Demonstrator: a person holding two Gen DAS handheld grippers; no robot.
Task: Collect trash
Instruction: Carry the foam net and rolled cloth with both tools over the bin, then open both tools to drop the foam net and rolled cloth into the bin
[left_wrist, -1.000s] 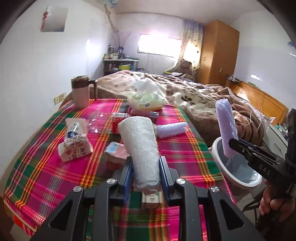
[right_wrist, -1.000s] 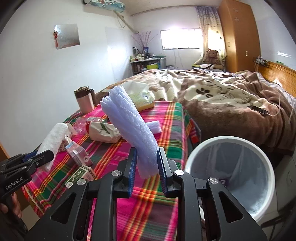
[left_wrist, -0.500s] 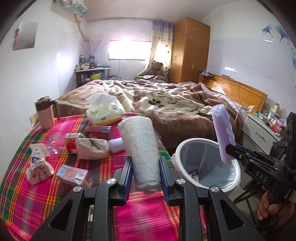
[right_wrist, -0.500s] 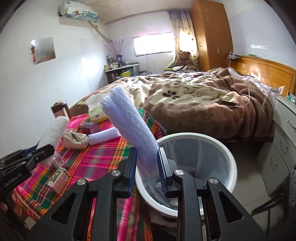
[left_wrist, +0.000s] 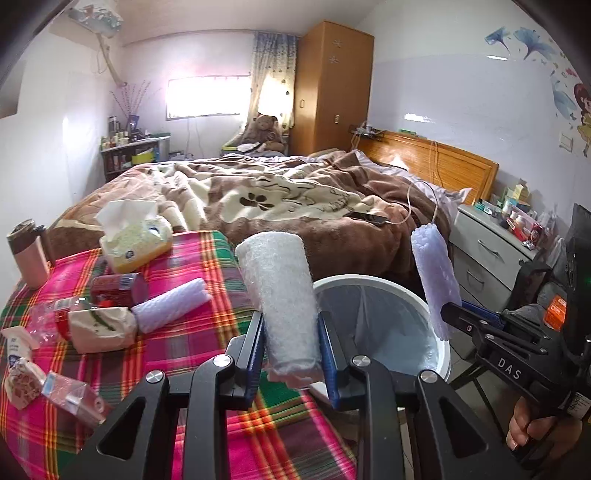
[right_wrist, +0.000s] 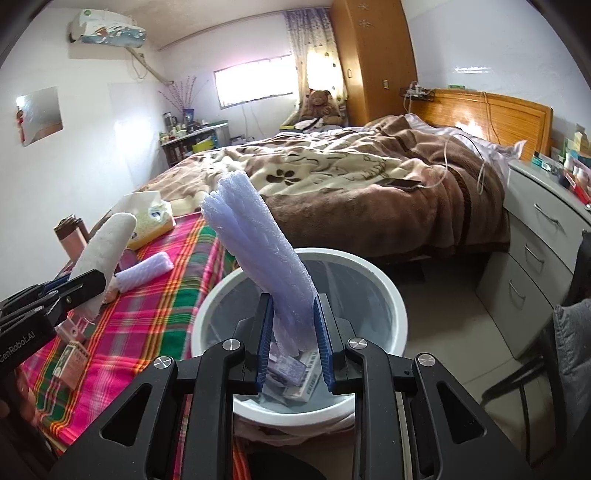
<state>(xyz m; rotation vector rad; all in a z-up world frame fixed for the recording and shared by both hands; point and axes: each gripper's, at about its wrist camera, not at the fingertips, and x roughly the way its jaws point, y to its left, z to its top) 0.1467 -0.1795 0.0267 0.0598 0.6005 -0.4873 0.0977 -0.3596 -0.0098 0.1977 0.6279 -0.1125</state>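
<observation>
- My left tool (left_wrist: 291, 350) is clamped on a white foam roll (left_wrist: 282, 295); the blue pads press both of its sides, and the roll stands up and away from me.
- In the left wrist view this roll sits over the near right edge of the tabletop (left_wrist: 177, 343), just beside the rim of the white bin (left_wrist: 369, 282).
- My right tool (right_wrist: 293, 343) is clamped on a pale purple foam roll (right_wrist: 258, 251), which leans up and to the left out of the grip.
- In the right wrist view the right tool hangs directly above the open mouth of the bin (right_wrist: 395, 295). The bin is lined with a clear bag and holds some flattened packaging at the bottom.
- The bin stands on the floor between the tabletop and the bed (right_wrist: 369, 192).
- Trash lying on the checked cloth of the tabletop: a second purple foam roll (left_wrist: 170, 304), a crumpled white wrapper (left_wrist: 99, 326) touching its left end, a red pack (left_wrist: 118, 290) behind them, and small cartons (left_wrist: 26, 373) near the left edge.
- A tissue box (left_wrist: 133, 240) and a brown-lidded cup (left_wrist: 27, 254) stand at the far side of the tabletop.
- A hand (left_wrist: 532, 428) grips the handle of the right tool at the lower right of the left wrist view.
</observation>
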